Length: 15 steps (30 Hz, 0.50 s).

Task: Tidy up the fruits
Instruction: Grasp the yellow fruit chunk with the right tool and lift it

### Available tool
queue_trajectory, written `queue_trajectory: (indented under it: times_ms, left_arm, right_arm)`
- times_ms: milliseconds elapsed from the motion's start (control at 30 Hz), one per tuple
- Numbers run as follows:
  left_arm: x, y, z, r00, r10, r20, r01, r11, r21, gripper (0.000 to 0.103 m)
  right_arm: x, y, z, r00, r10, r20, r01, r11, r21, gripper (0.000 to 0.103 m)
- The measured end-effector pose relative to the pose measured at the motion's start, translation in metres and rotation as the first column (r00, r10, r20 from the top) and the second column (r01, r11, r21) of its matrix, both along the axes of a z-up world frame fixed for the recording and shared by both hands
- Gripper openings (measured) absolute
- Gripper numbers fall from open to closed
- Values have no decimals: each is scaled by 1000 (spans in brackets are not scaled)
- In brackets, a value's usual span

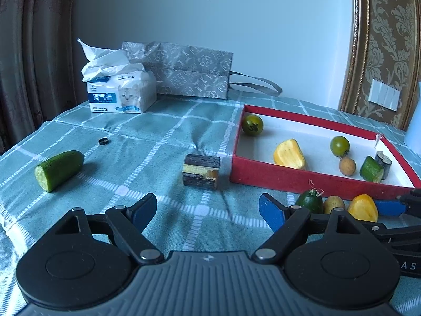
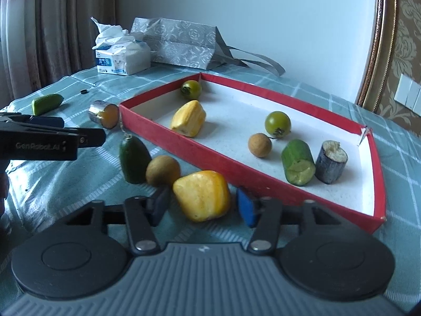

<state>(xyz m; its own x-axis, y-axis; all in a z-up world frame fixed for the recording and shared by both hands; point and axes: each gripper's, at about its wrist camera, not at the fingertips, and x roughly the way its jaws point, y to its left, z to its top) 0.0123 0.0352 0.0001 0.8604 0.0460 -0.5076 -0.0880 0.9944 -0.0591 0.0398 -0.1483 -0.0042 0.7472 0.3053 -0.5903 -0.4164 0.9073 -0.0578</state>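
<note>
A red tray [image 2: 184, 142] [image 1: 289, 179] with a white floor holds two green tomatoes, a yellow fruit piece [image 2: 188, 118], a longan, a cucumber piece and a sugarcane piece. My right gripper [image 2: 201, 205] is open, its pads on either side of a yellow fruit piece [image 2: 202, 194] [image 1: 363, 208] lying on the cloth in front of the tray. A longan [image 2: 163, 169] and a dark green fruit [image 2: 133, 159] lie just left of it. My left gripper [image 1: 208, 213] is open and empty over the cloth. A sugarcane piece [image 1: 201, 171] and a cucumber piece [image 1: 59, 169] lie ahead of it.
A tissue pack [image 1: 121, 92] and a grey patterned bag [image 1: 189, 71] stand at the back of the checked green tablecloth by the wall. A small black ring [image 1: 103, 140] lies on the cloth. Curtains hang at the left.
</note>
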Motion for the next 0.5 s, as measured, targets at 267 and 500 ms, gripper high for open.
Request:
queue_trajectory:
  times_ms: [267, 500]
  left_arm:
    - [-2, 23, 6, 994, 103, 37, -99, 992, -84, 85]
    - [-6, 37, 10, 982, 179, 62, -170, 977, -130, 85]
  right_arm:
    - [-4, 1, 0, 999, -30, 27, 30, 999, -10, 43]
    - [-19, -25, 10, 998, -61, 34, 58, 994, 89, 43]
